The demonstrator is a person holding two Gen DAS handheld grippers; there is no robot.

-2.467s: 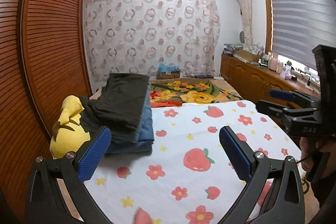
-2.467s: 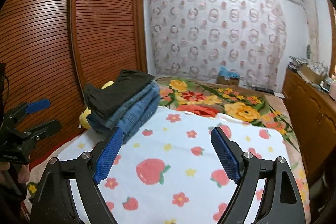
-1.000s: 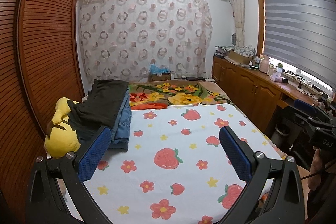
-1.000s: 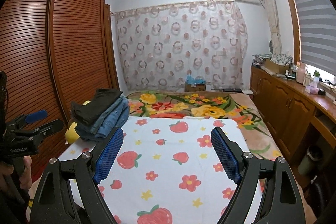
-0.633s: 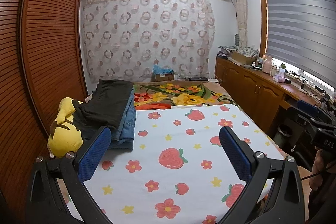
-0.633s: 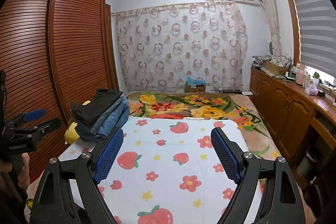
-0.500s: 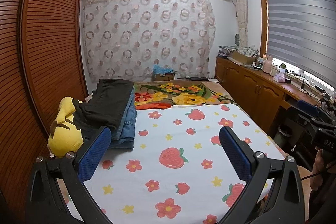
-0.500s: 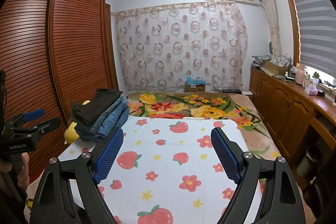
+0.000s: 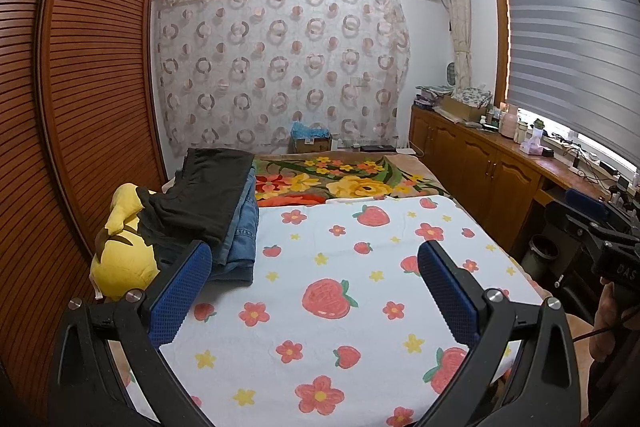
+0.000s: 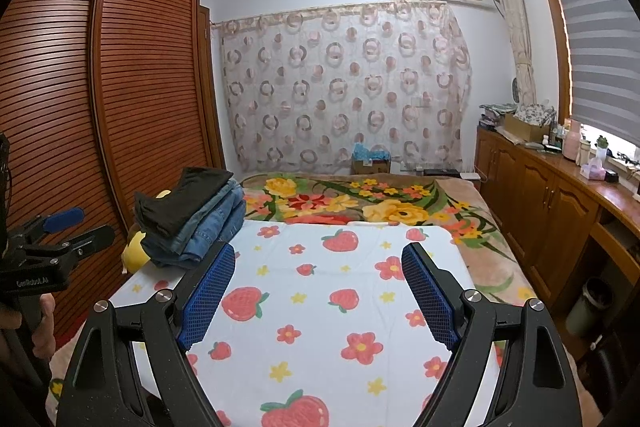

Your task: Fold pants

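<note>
A stack of folded pants [image 9: 218, 215], dark ones on top of blue jeans, lies at the left edge of the bed, partly on a yellow plush toy [image 9: 120, 259]. The stack also shows in the right wrist view [image 10: 192, 215]. My left gripper [image 9: 312, 267] is open and empty, held above the near part of the strawberry-print sheet [image 9: 340, 291]. My right gripper [image 10: 318, 275] is open and empty above the same sheet [image 10: 332, 307]. Each gripper shows at the edge of the other's view.
A floral blanket [image 9: 340, 183] covers the far end of the bed. A slatted wooden wardrobe [image 9: 80, 107] runs along the left. Wooden cabinets [image 9: 480, 163] with clutter on top line the right wall under the window. A bin [image 10: 588, 307] stands by the cabinets.
Both grippers have drawn back and risen from the bed since 2.5 s ago, so the pants stack looks smaller. In the last half second almost nothing has moved.
</note>
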